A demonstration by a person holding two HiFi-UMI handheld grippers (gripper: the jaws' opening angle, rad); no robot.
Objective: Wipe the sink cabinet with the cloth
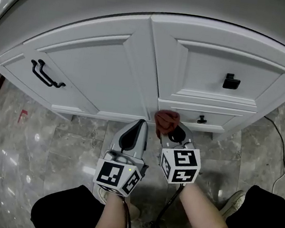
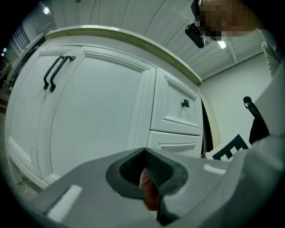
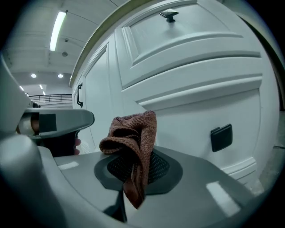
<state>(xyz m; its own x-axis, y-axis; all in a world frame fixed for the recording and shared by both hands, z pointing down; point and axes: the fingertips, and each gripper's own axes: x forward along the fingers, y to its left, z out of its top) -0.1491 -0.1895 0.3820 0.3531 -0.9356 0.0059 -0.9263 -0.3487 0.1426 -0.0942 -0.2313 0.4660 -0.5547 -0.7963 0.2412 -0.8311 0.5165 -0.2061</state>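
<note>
Right hand-held gripper (image 3: 133,165) is clenched on a reddish-brown knitted cloth (image 3: 135,133), which bunches above the jaws and hangs between them. The cloth sits just in front of the lower drawer (image 1: 220,117) of the white panelled sink cabinet (image 1: 101,69), left of its black knob (image 1: 202,119). Left hand-held gripper (image 2: 144,171) has its jaws pressed together, beside the right one, in front of the cabinet.

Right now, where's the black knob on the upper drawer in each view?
Head view: knob, right of centre, upper half.
Left gripper view: knob, right of centre, above the middle.
Right gripper view: knob, top edge, near centre.
Shared landmark: the door's long black handles, left of it everywhere.
</note>
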